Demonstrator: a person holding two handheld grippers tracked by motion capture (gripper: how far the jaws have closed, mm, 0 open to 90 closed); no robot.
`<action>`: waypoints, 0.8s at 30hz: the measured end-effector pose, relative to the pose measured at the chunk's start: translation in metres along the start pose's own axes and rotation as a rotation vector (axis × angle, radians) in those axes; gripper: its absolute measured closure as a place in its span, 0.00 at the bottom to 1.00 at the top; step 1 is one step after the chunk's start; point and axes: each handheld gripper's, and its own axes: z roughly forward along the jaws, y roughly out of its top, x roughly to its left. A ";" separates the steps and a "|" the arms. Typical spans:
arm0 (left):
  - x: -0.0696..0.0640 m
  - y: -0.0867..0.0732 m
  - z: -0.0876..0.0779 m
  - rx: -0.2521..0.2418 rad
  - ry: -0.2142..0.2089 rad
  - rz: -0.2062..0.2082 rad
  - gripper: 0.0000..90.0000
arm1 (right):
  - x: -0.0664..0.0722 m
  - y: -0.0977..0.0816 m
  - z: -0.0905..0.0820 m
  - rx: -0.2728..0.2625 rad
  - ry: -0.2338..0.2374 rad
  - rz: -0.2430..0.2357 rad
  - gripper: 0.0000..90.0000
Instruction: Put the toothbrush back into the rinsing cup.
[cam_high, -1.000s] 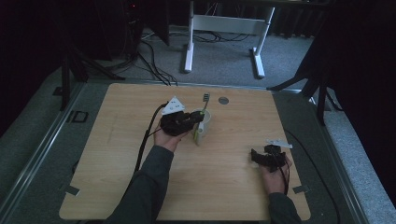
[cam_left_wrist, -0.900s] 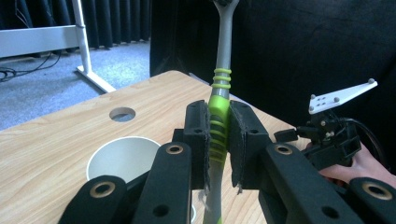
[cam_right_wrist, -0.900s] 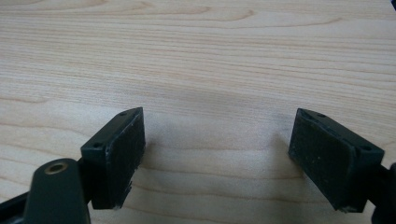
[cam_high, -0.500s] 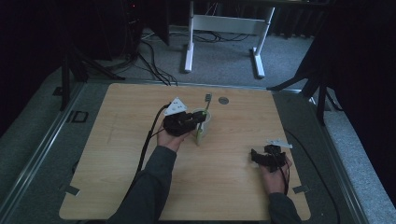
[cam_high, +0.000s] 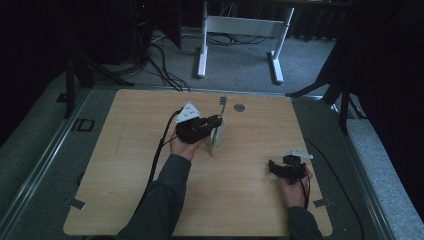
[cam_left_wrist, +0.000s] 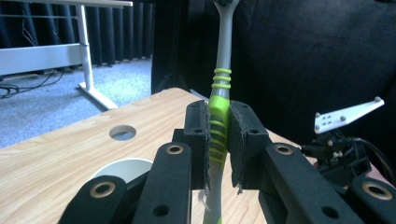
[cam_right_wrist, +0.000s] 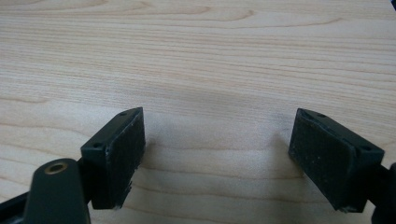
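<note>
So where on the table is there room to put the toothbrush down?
Bare wood lies along the table left edge and between the left hand-held gripper and the right hand-held gripper. It is crowded at the middle back, where the toothbrush stands over the white cup.

matt pale wood table (cam_right_wrist: 196, 56), glossy green-and-grey plastic toothbrush (cam_left_wrist: 220, 116), rough black pads (cam_right_wrist: 122, 154) on the tongs.

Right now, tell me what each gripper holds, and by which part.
The left gripper is shut on the toothbrush, upright, at the green grip of its handle. The right gripper is open over the table and holds nothing.
</note>
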 end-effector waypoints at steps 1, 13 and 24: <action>0.001 0.000 0.001 -0.008 0.008 0.005 0.88 | 0.000 0.000 0.000 0.000 0.000 0.000 0.20; 0.006 -0.004 0.008 -0.036 0.034 0.018 0.88 | 0.000 0.000 0.000 0.000 0.000 -0.001 0.20; 0.009 -0.011 0.014 -0.013 0.041 0.025 0.87 | 0.000 0.000 0.000 0.000 0.001 -0.001 0.20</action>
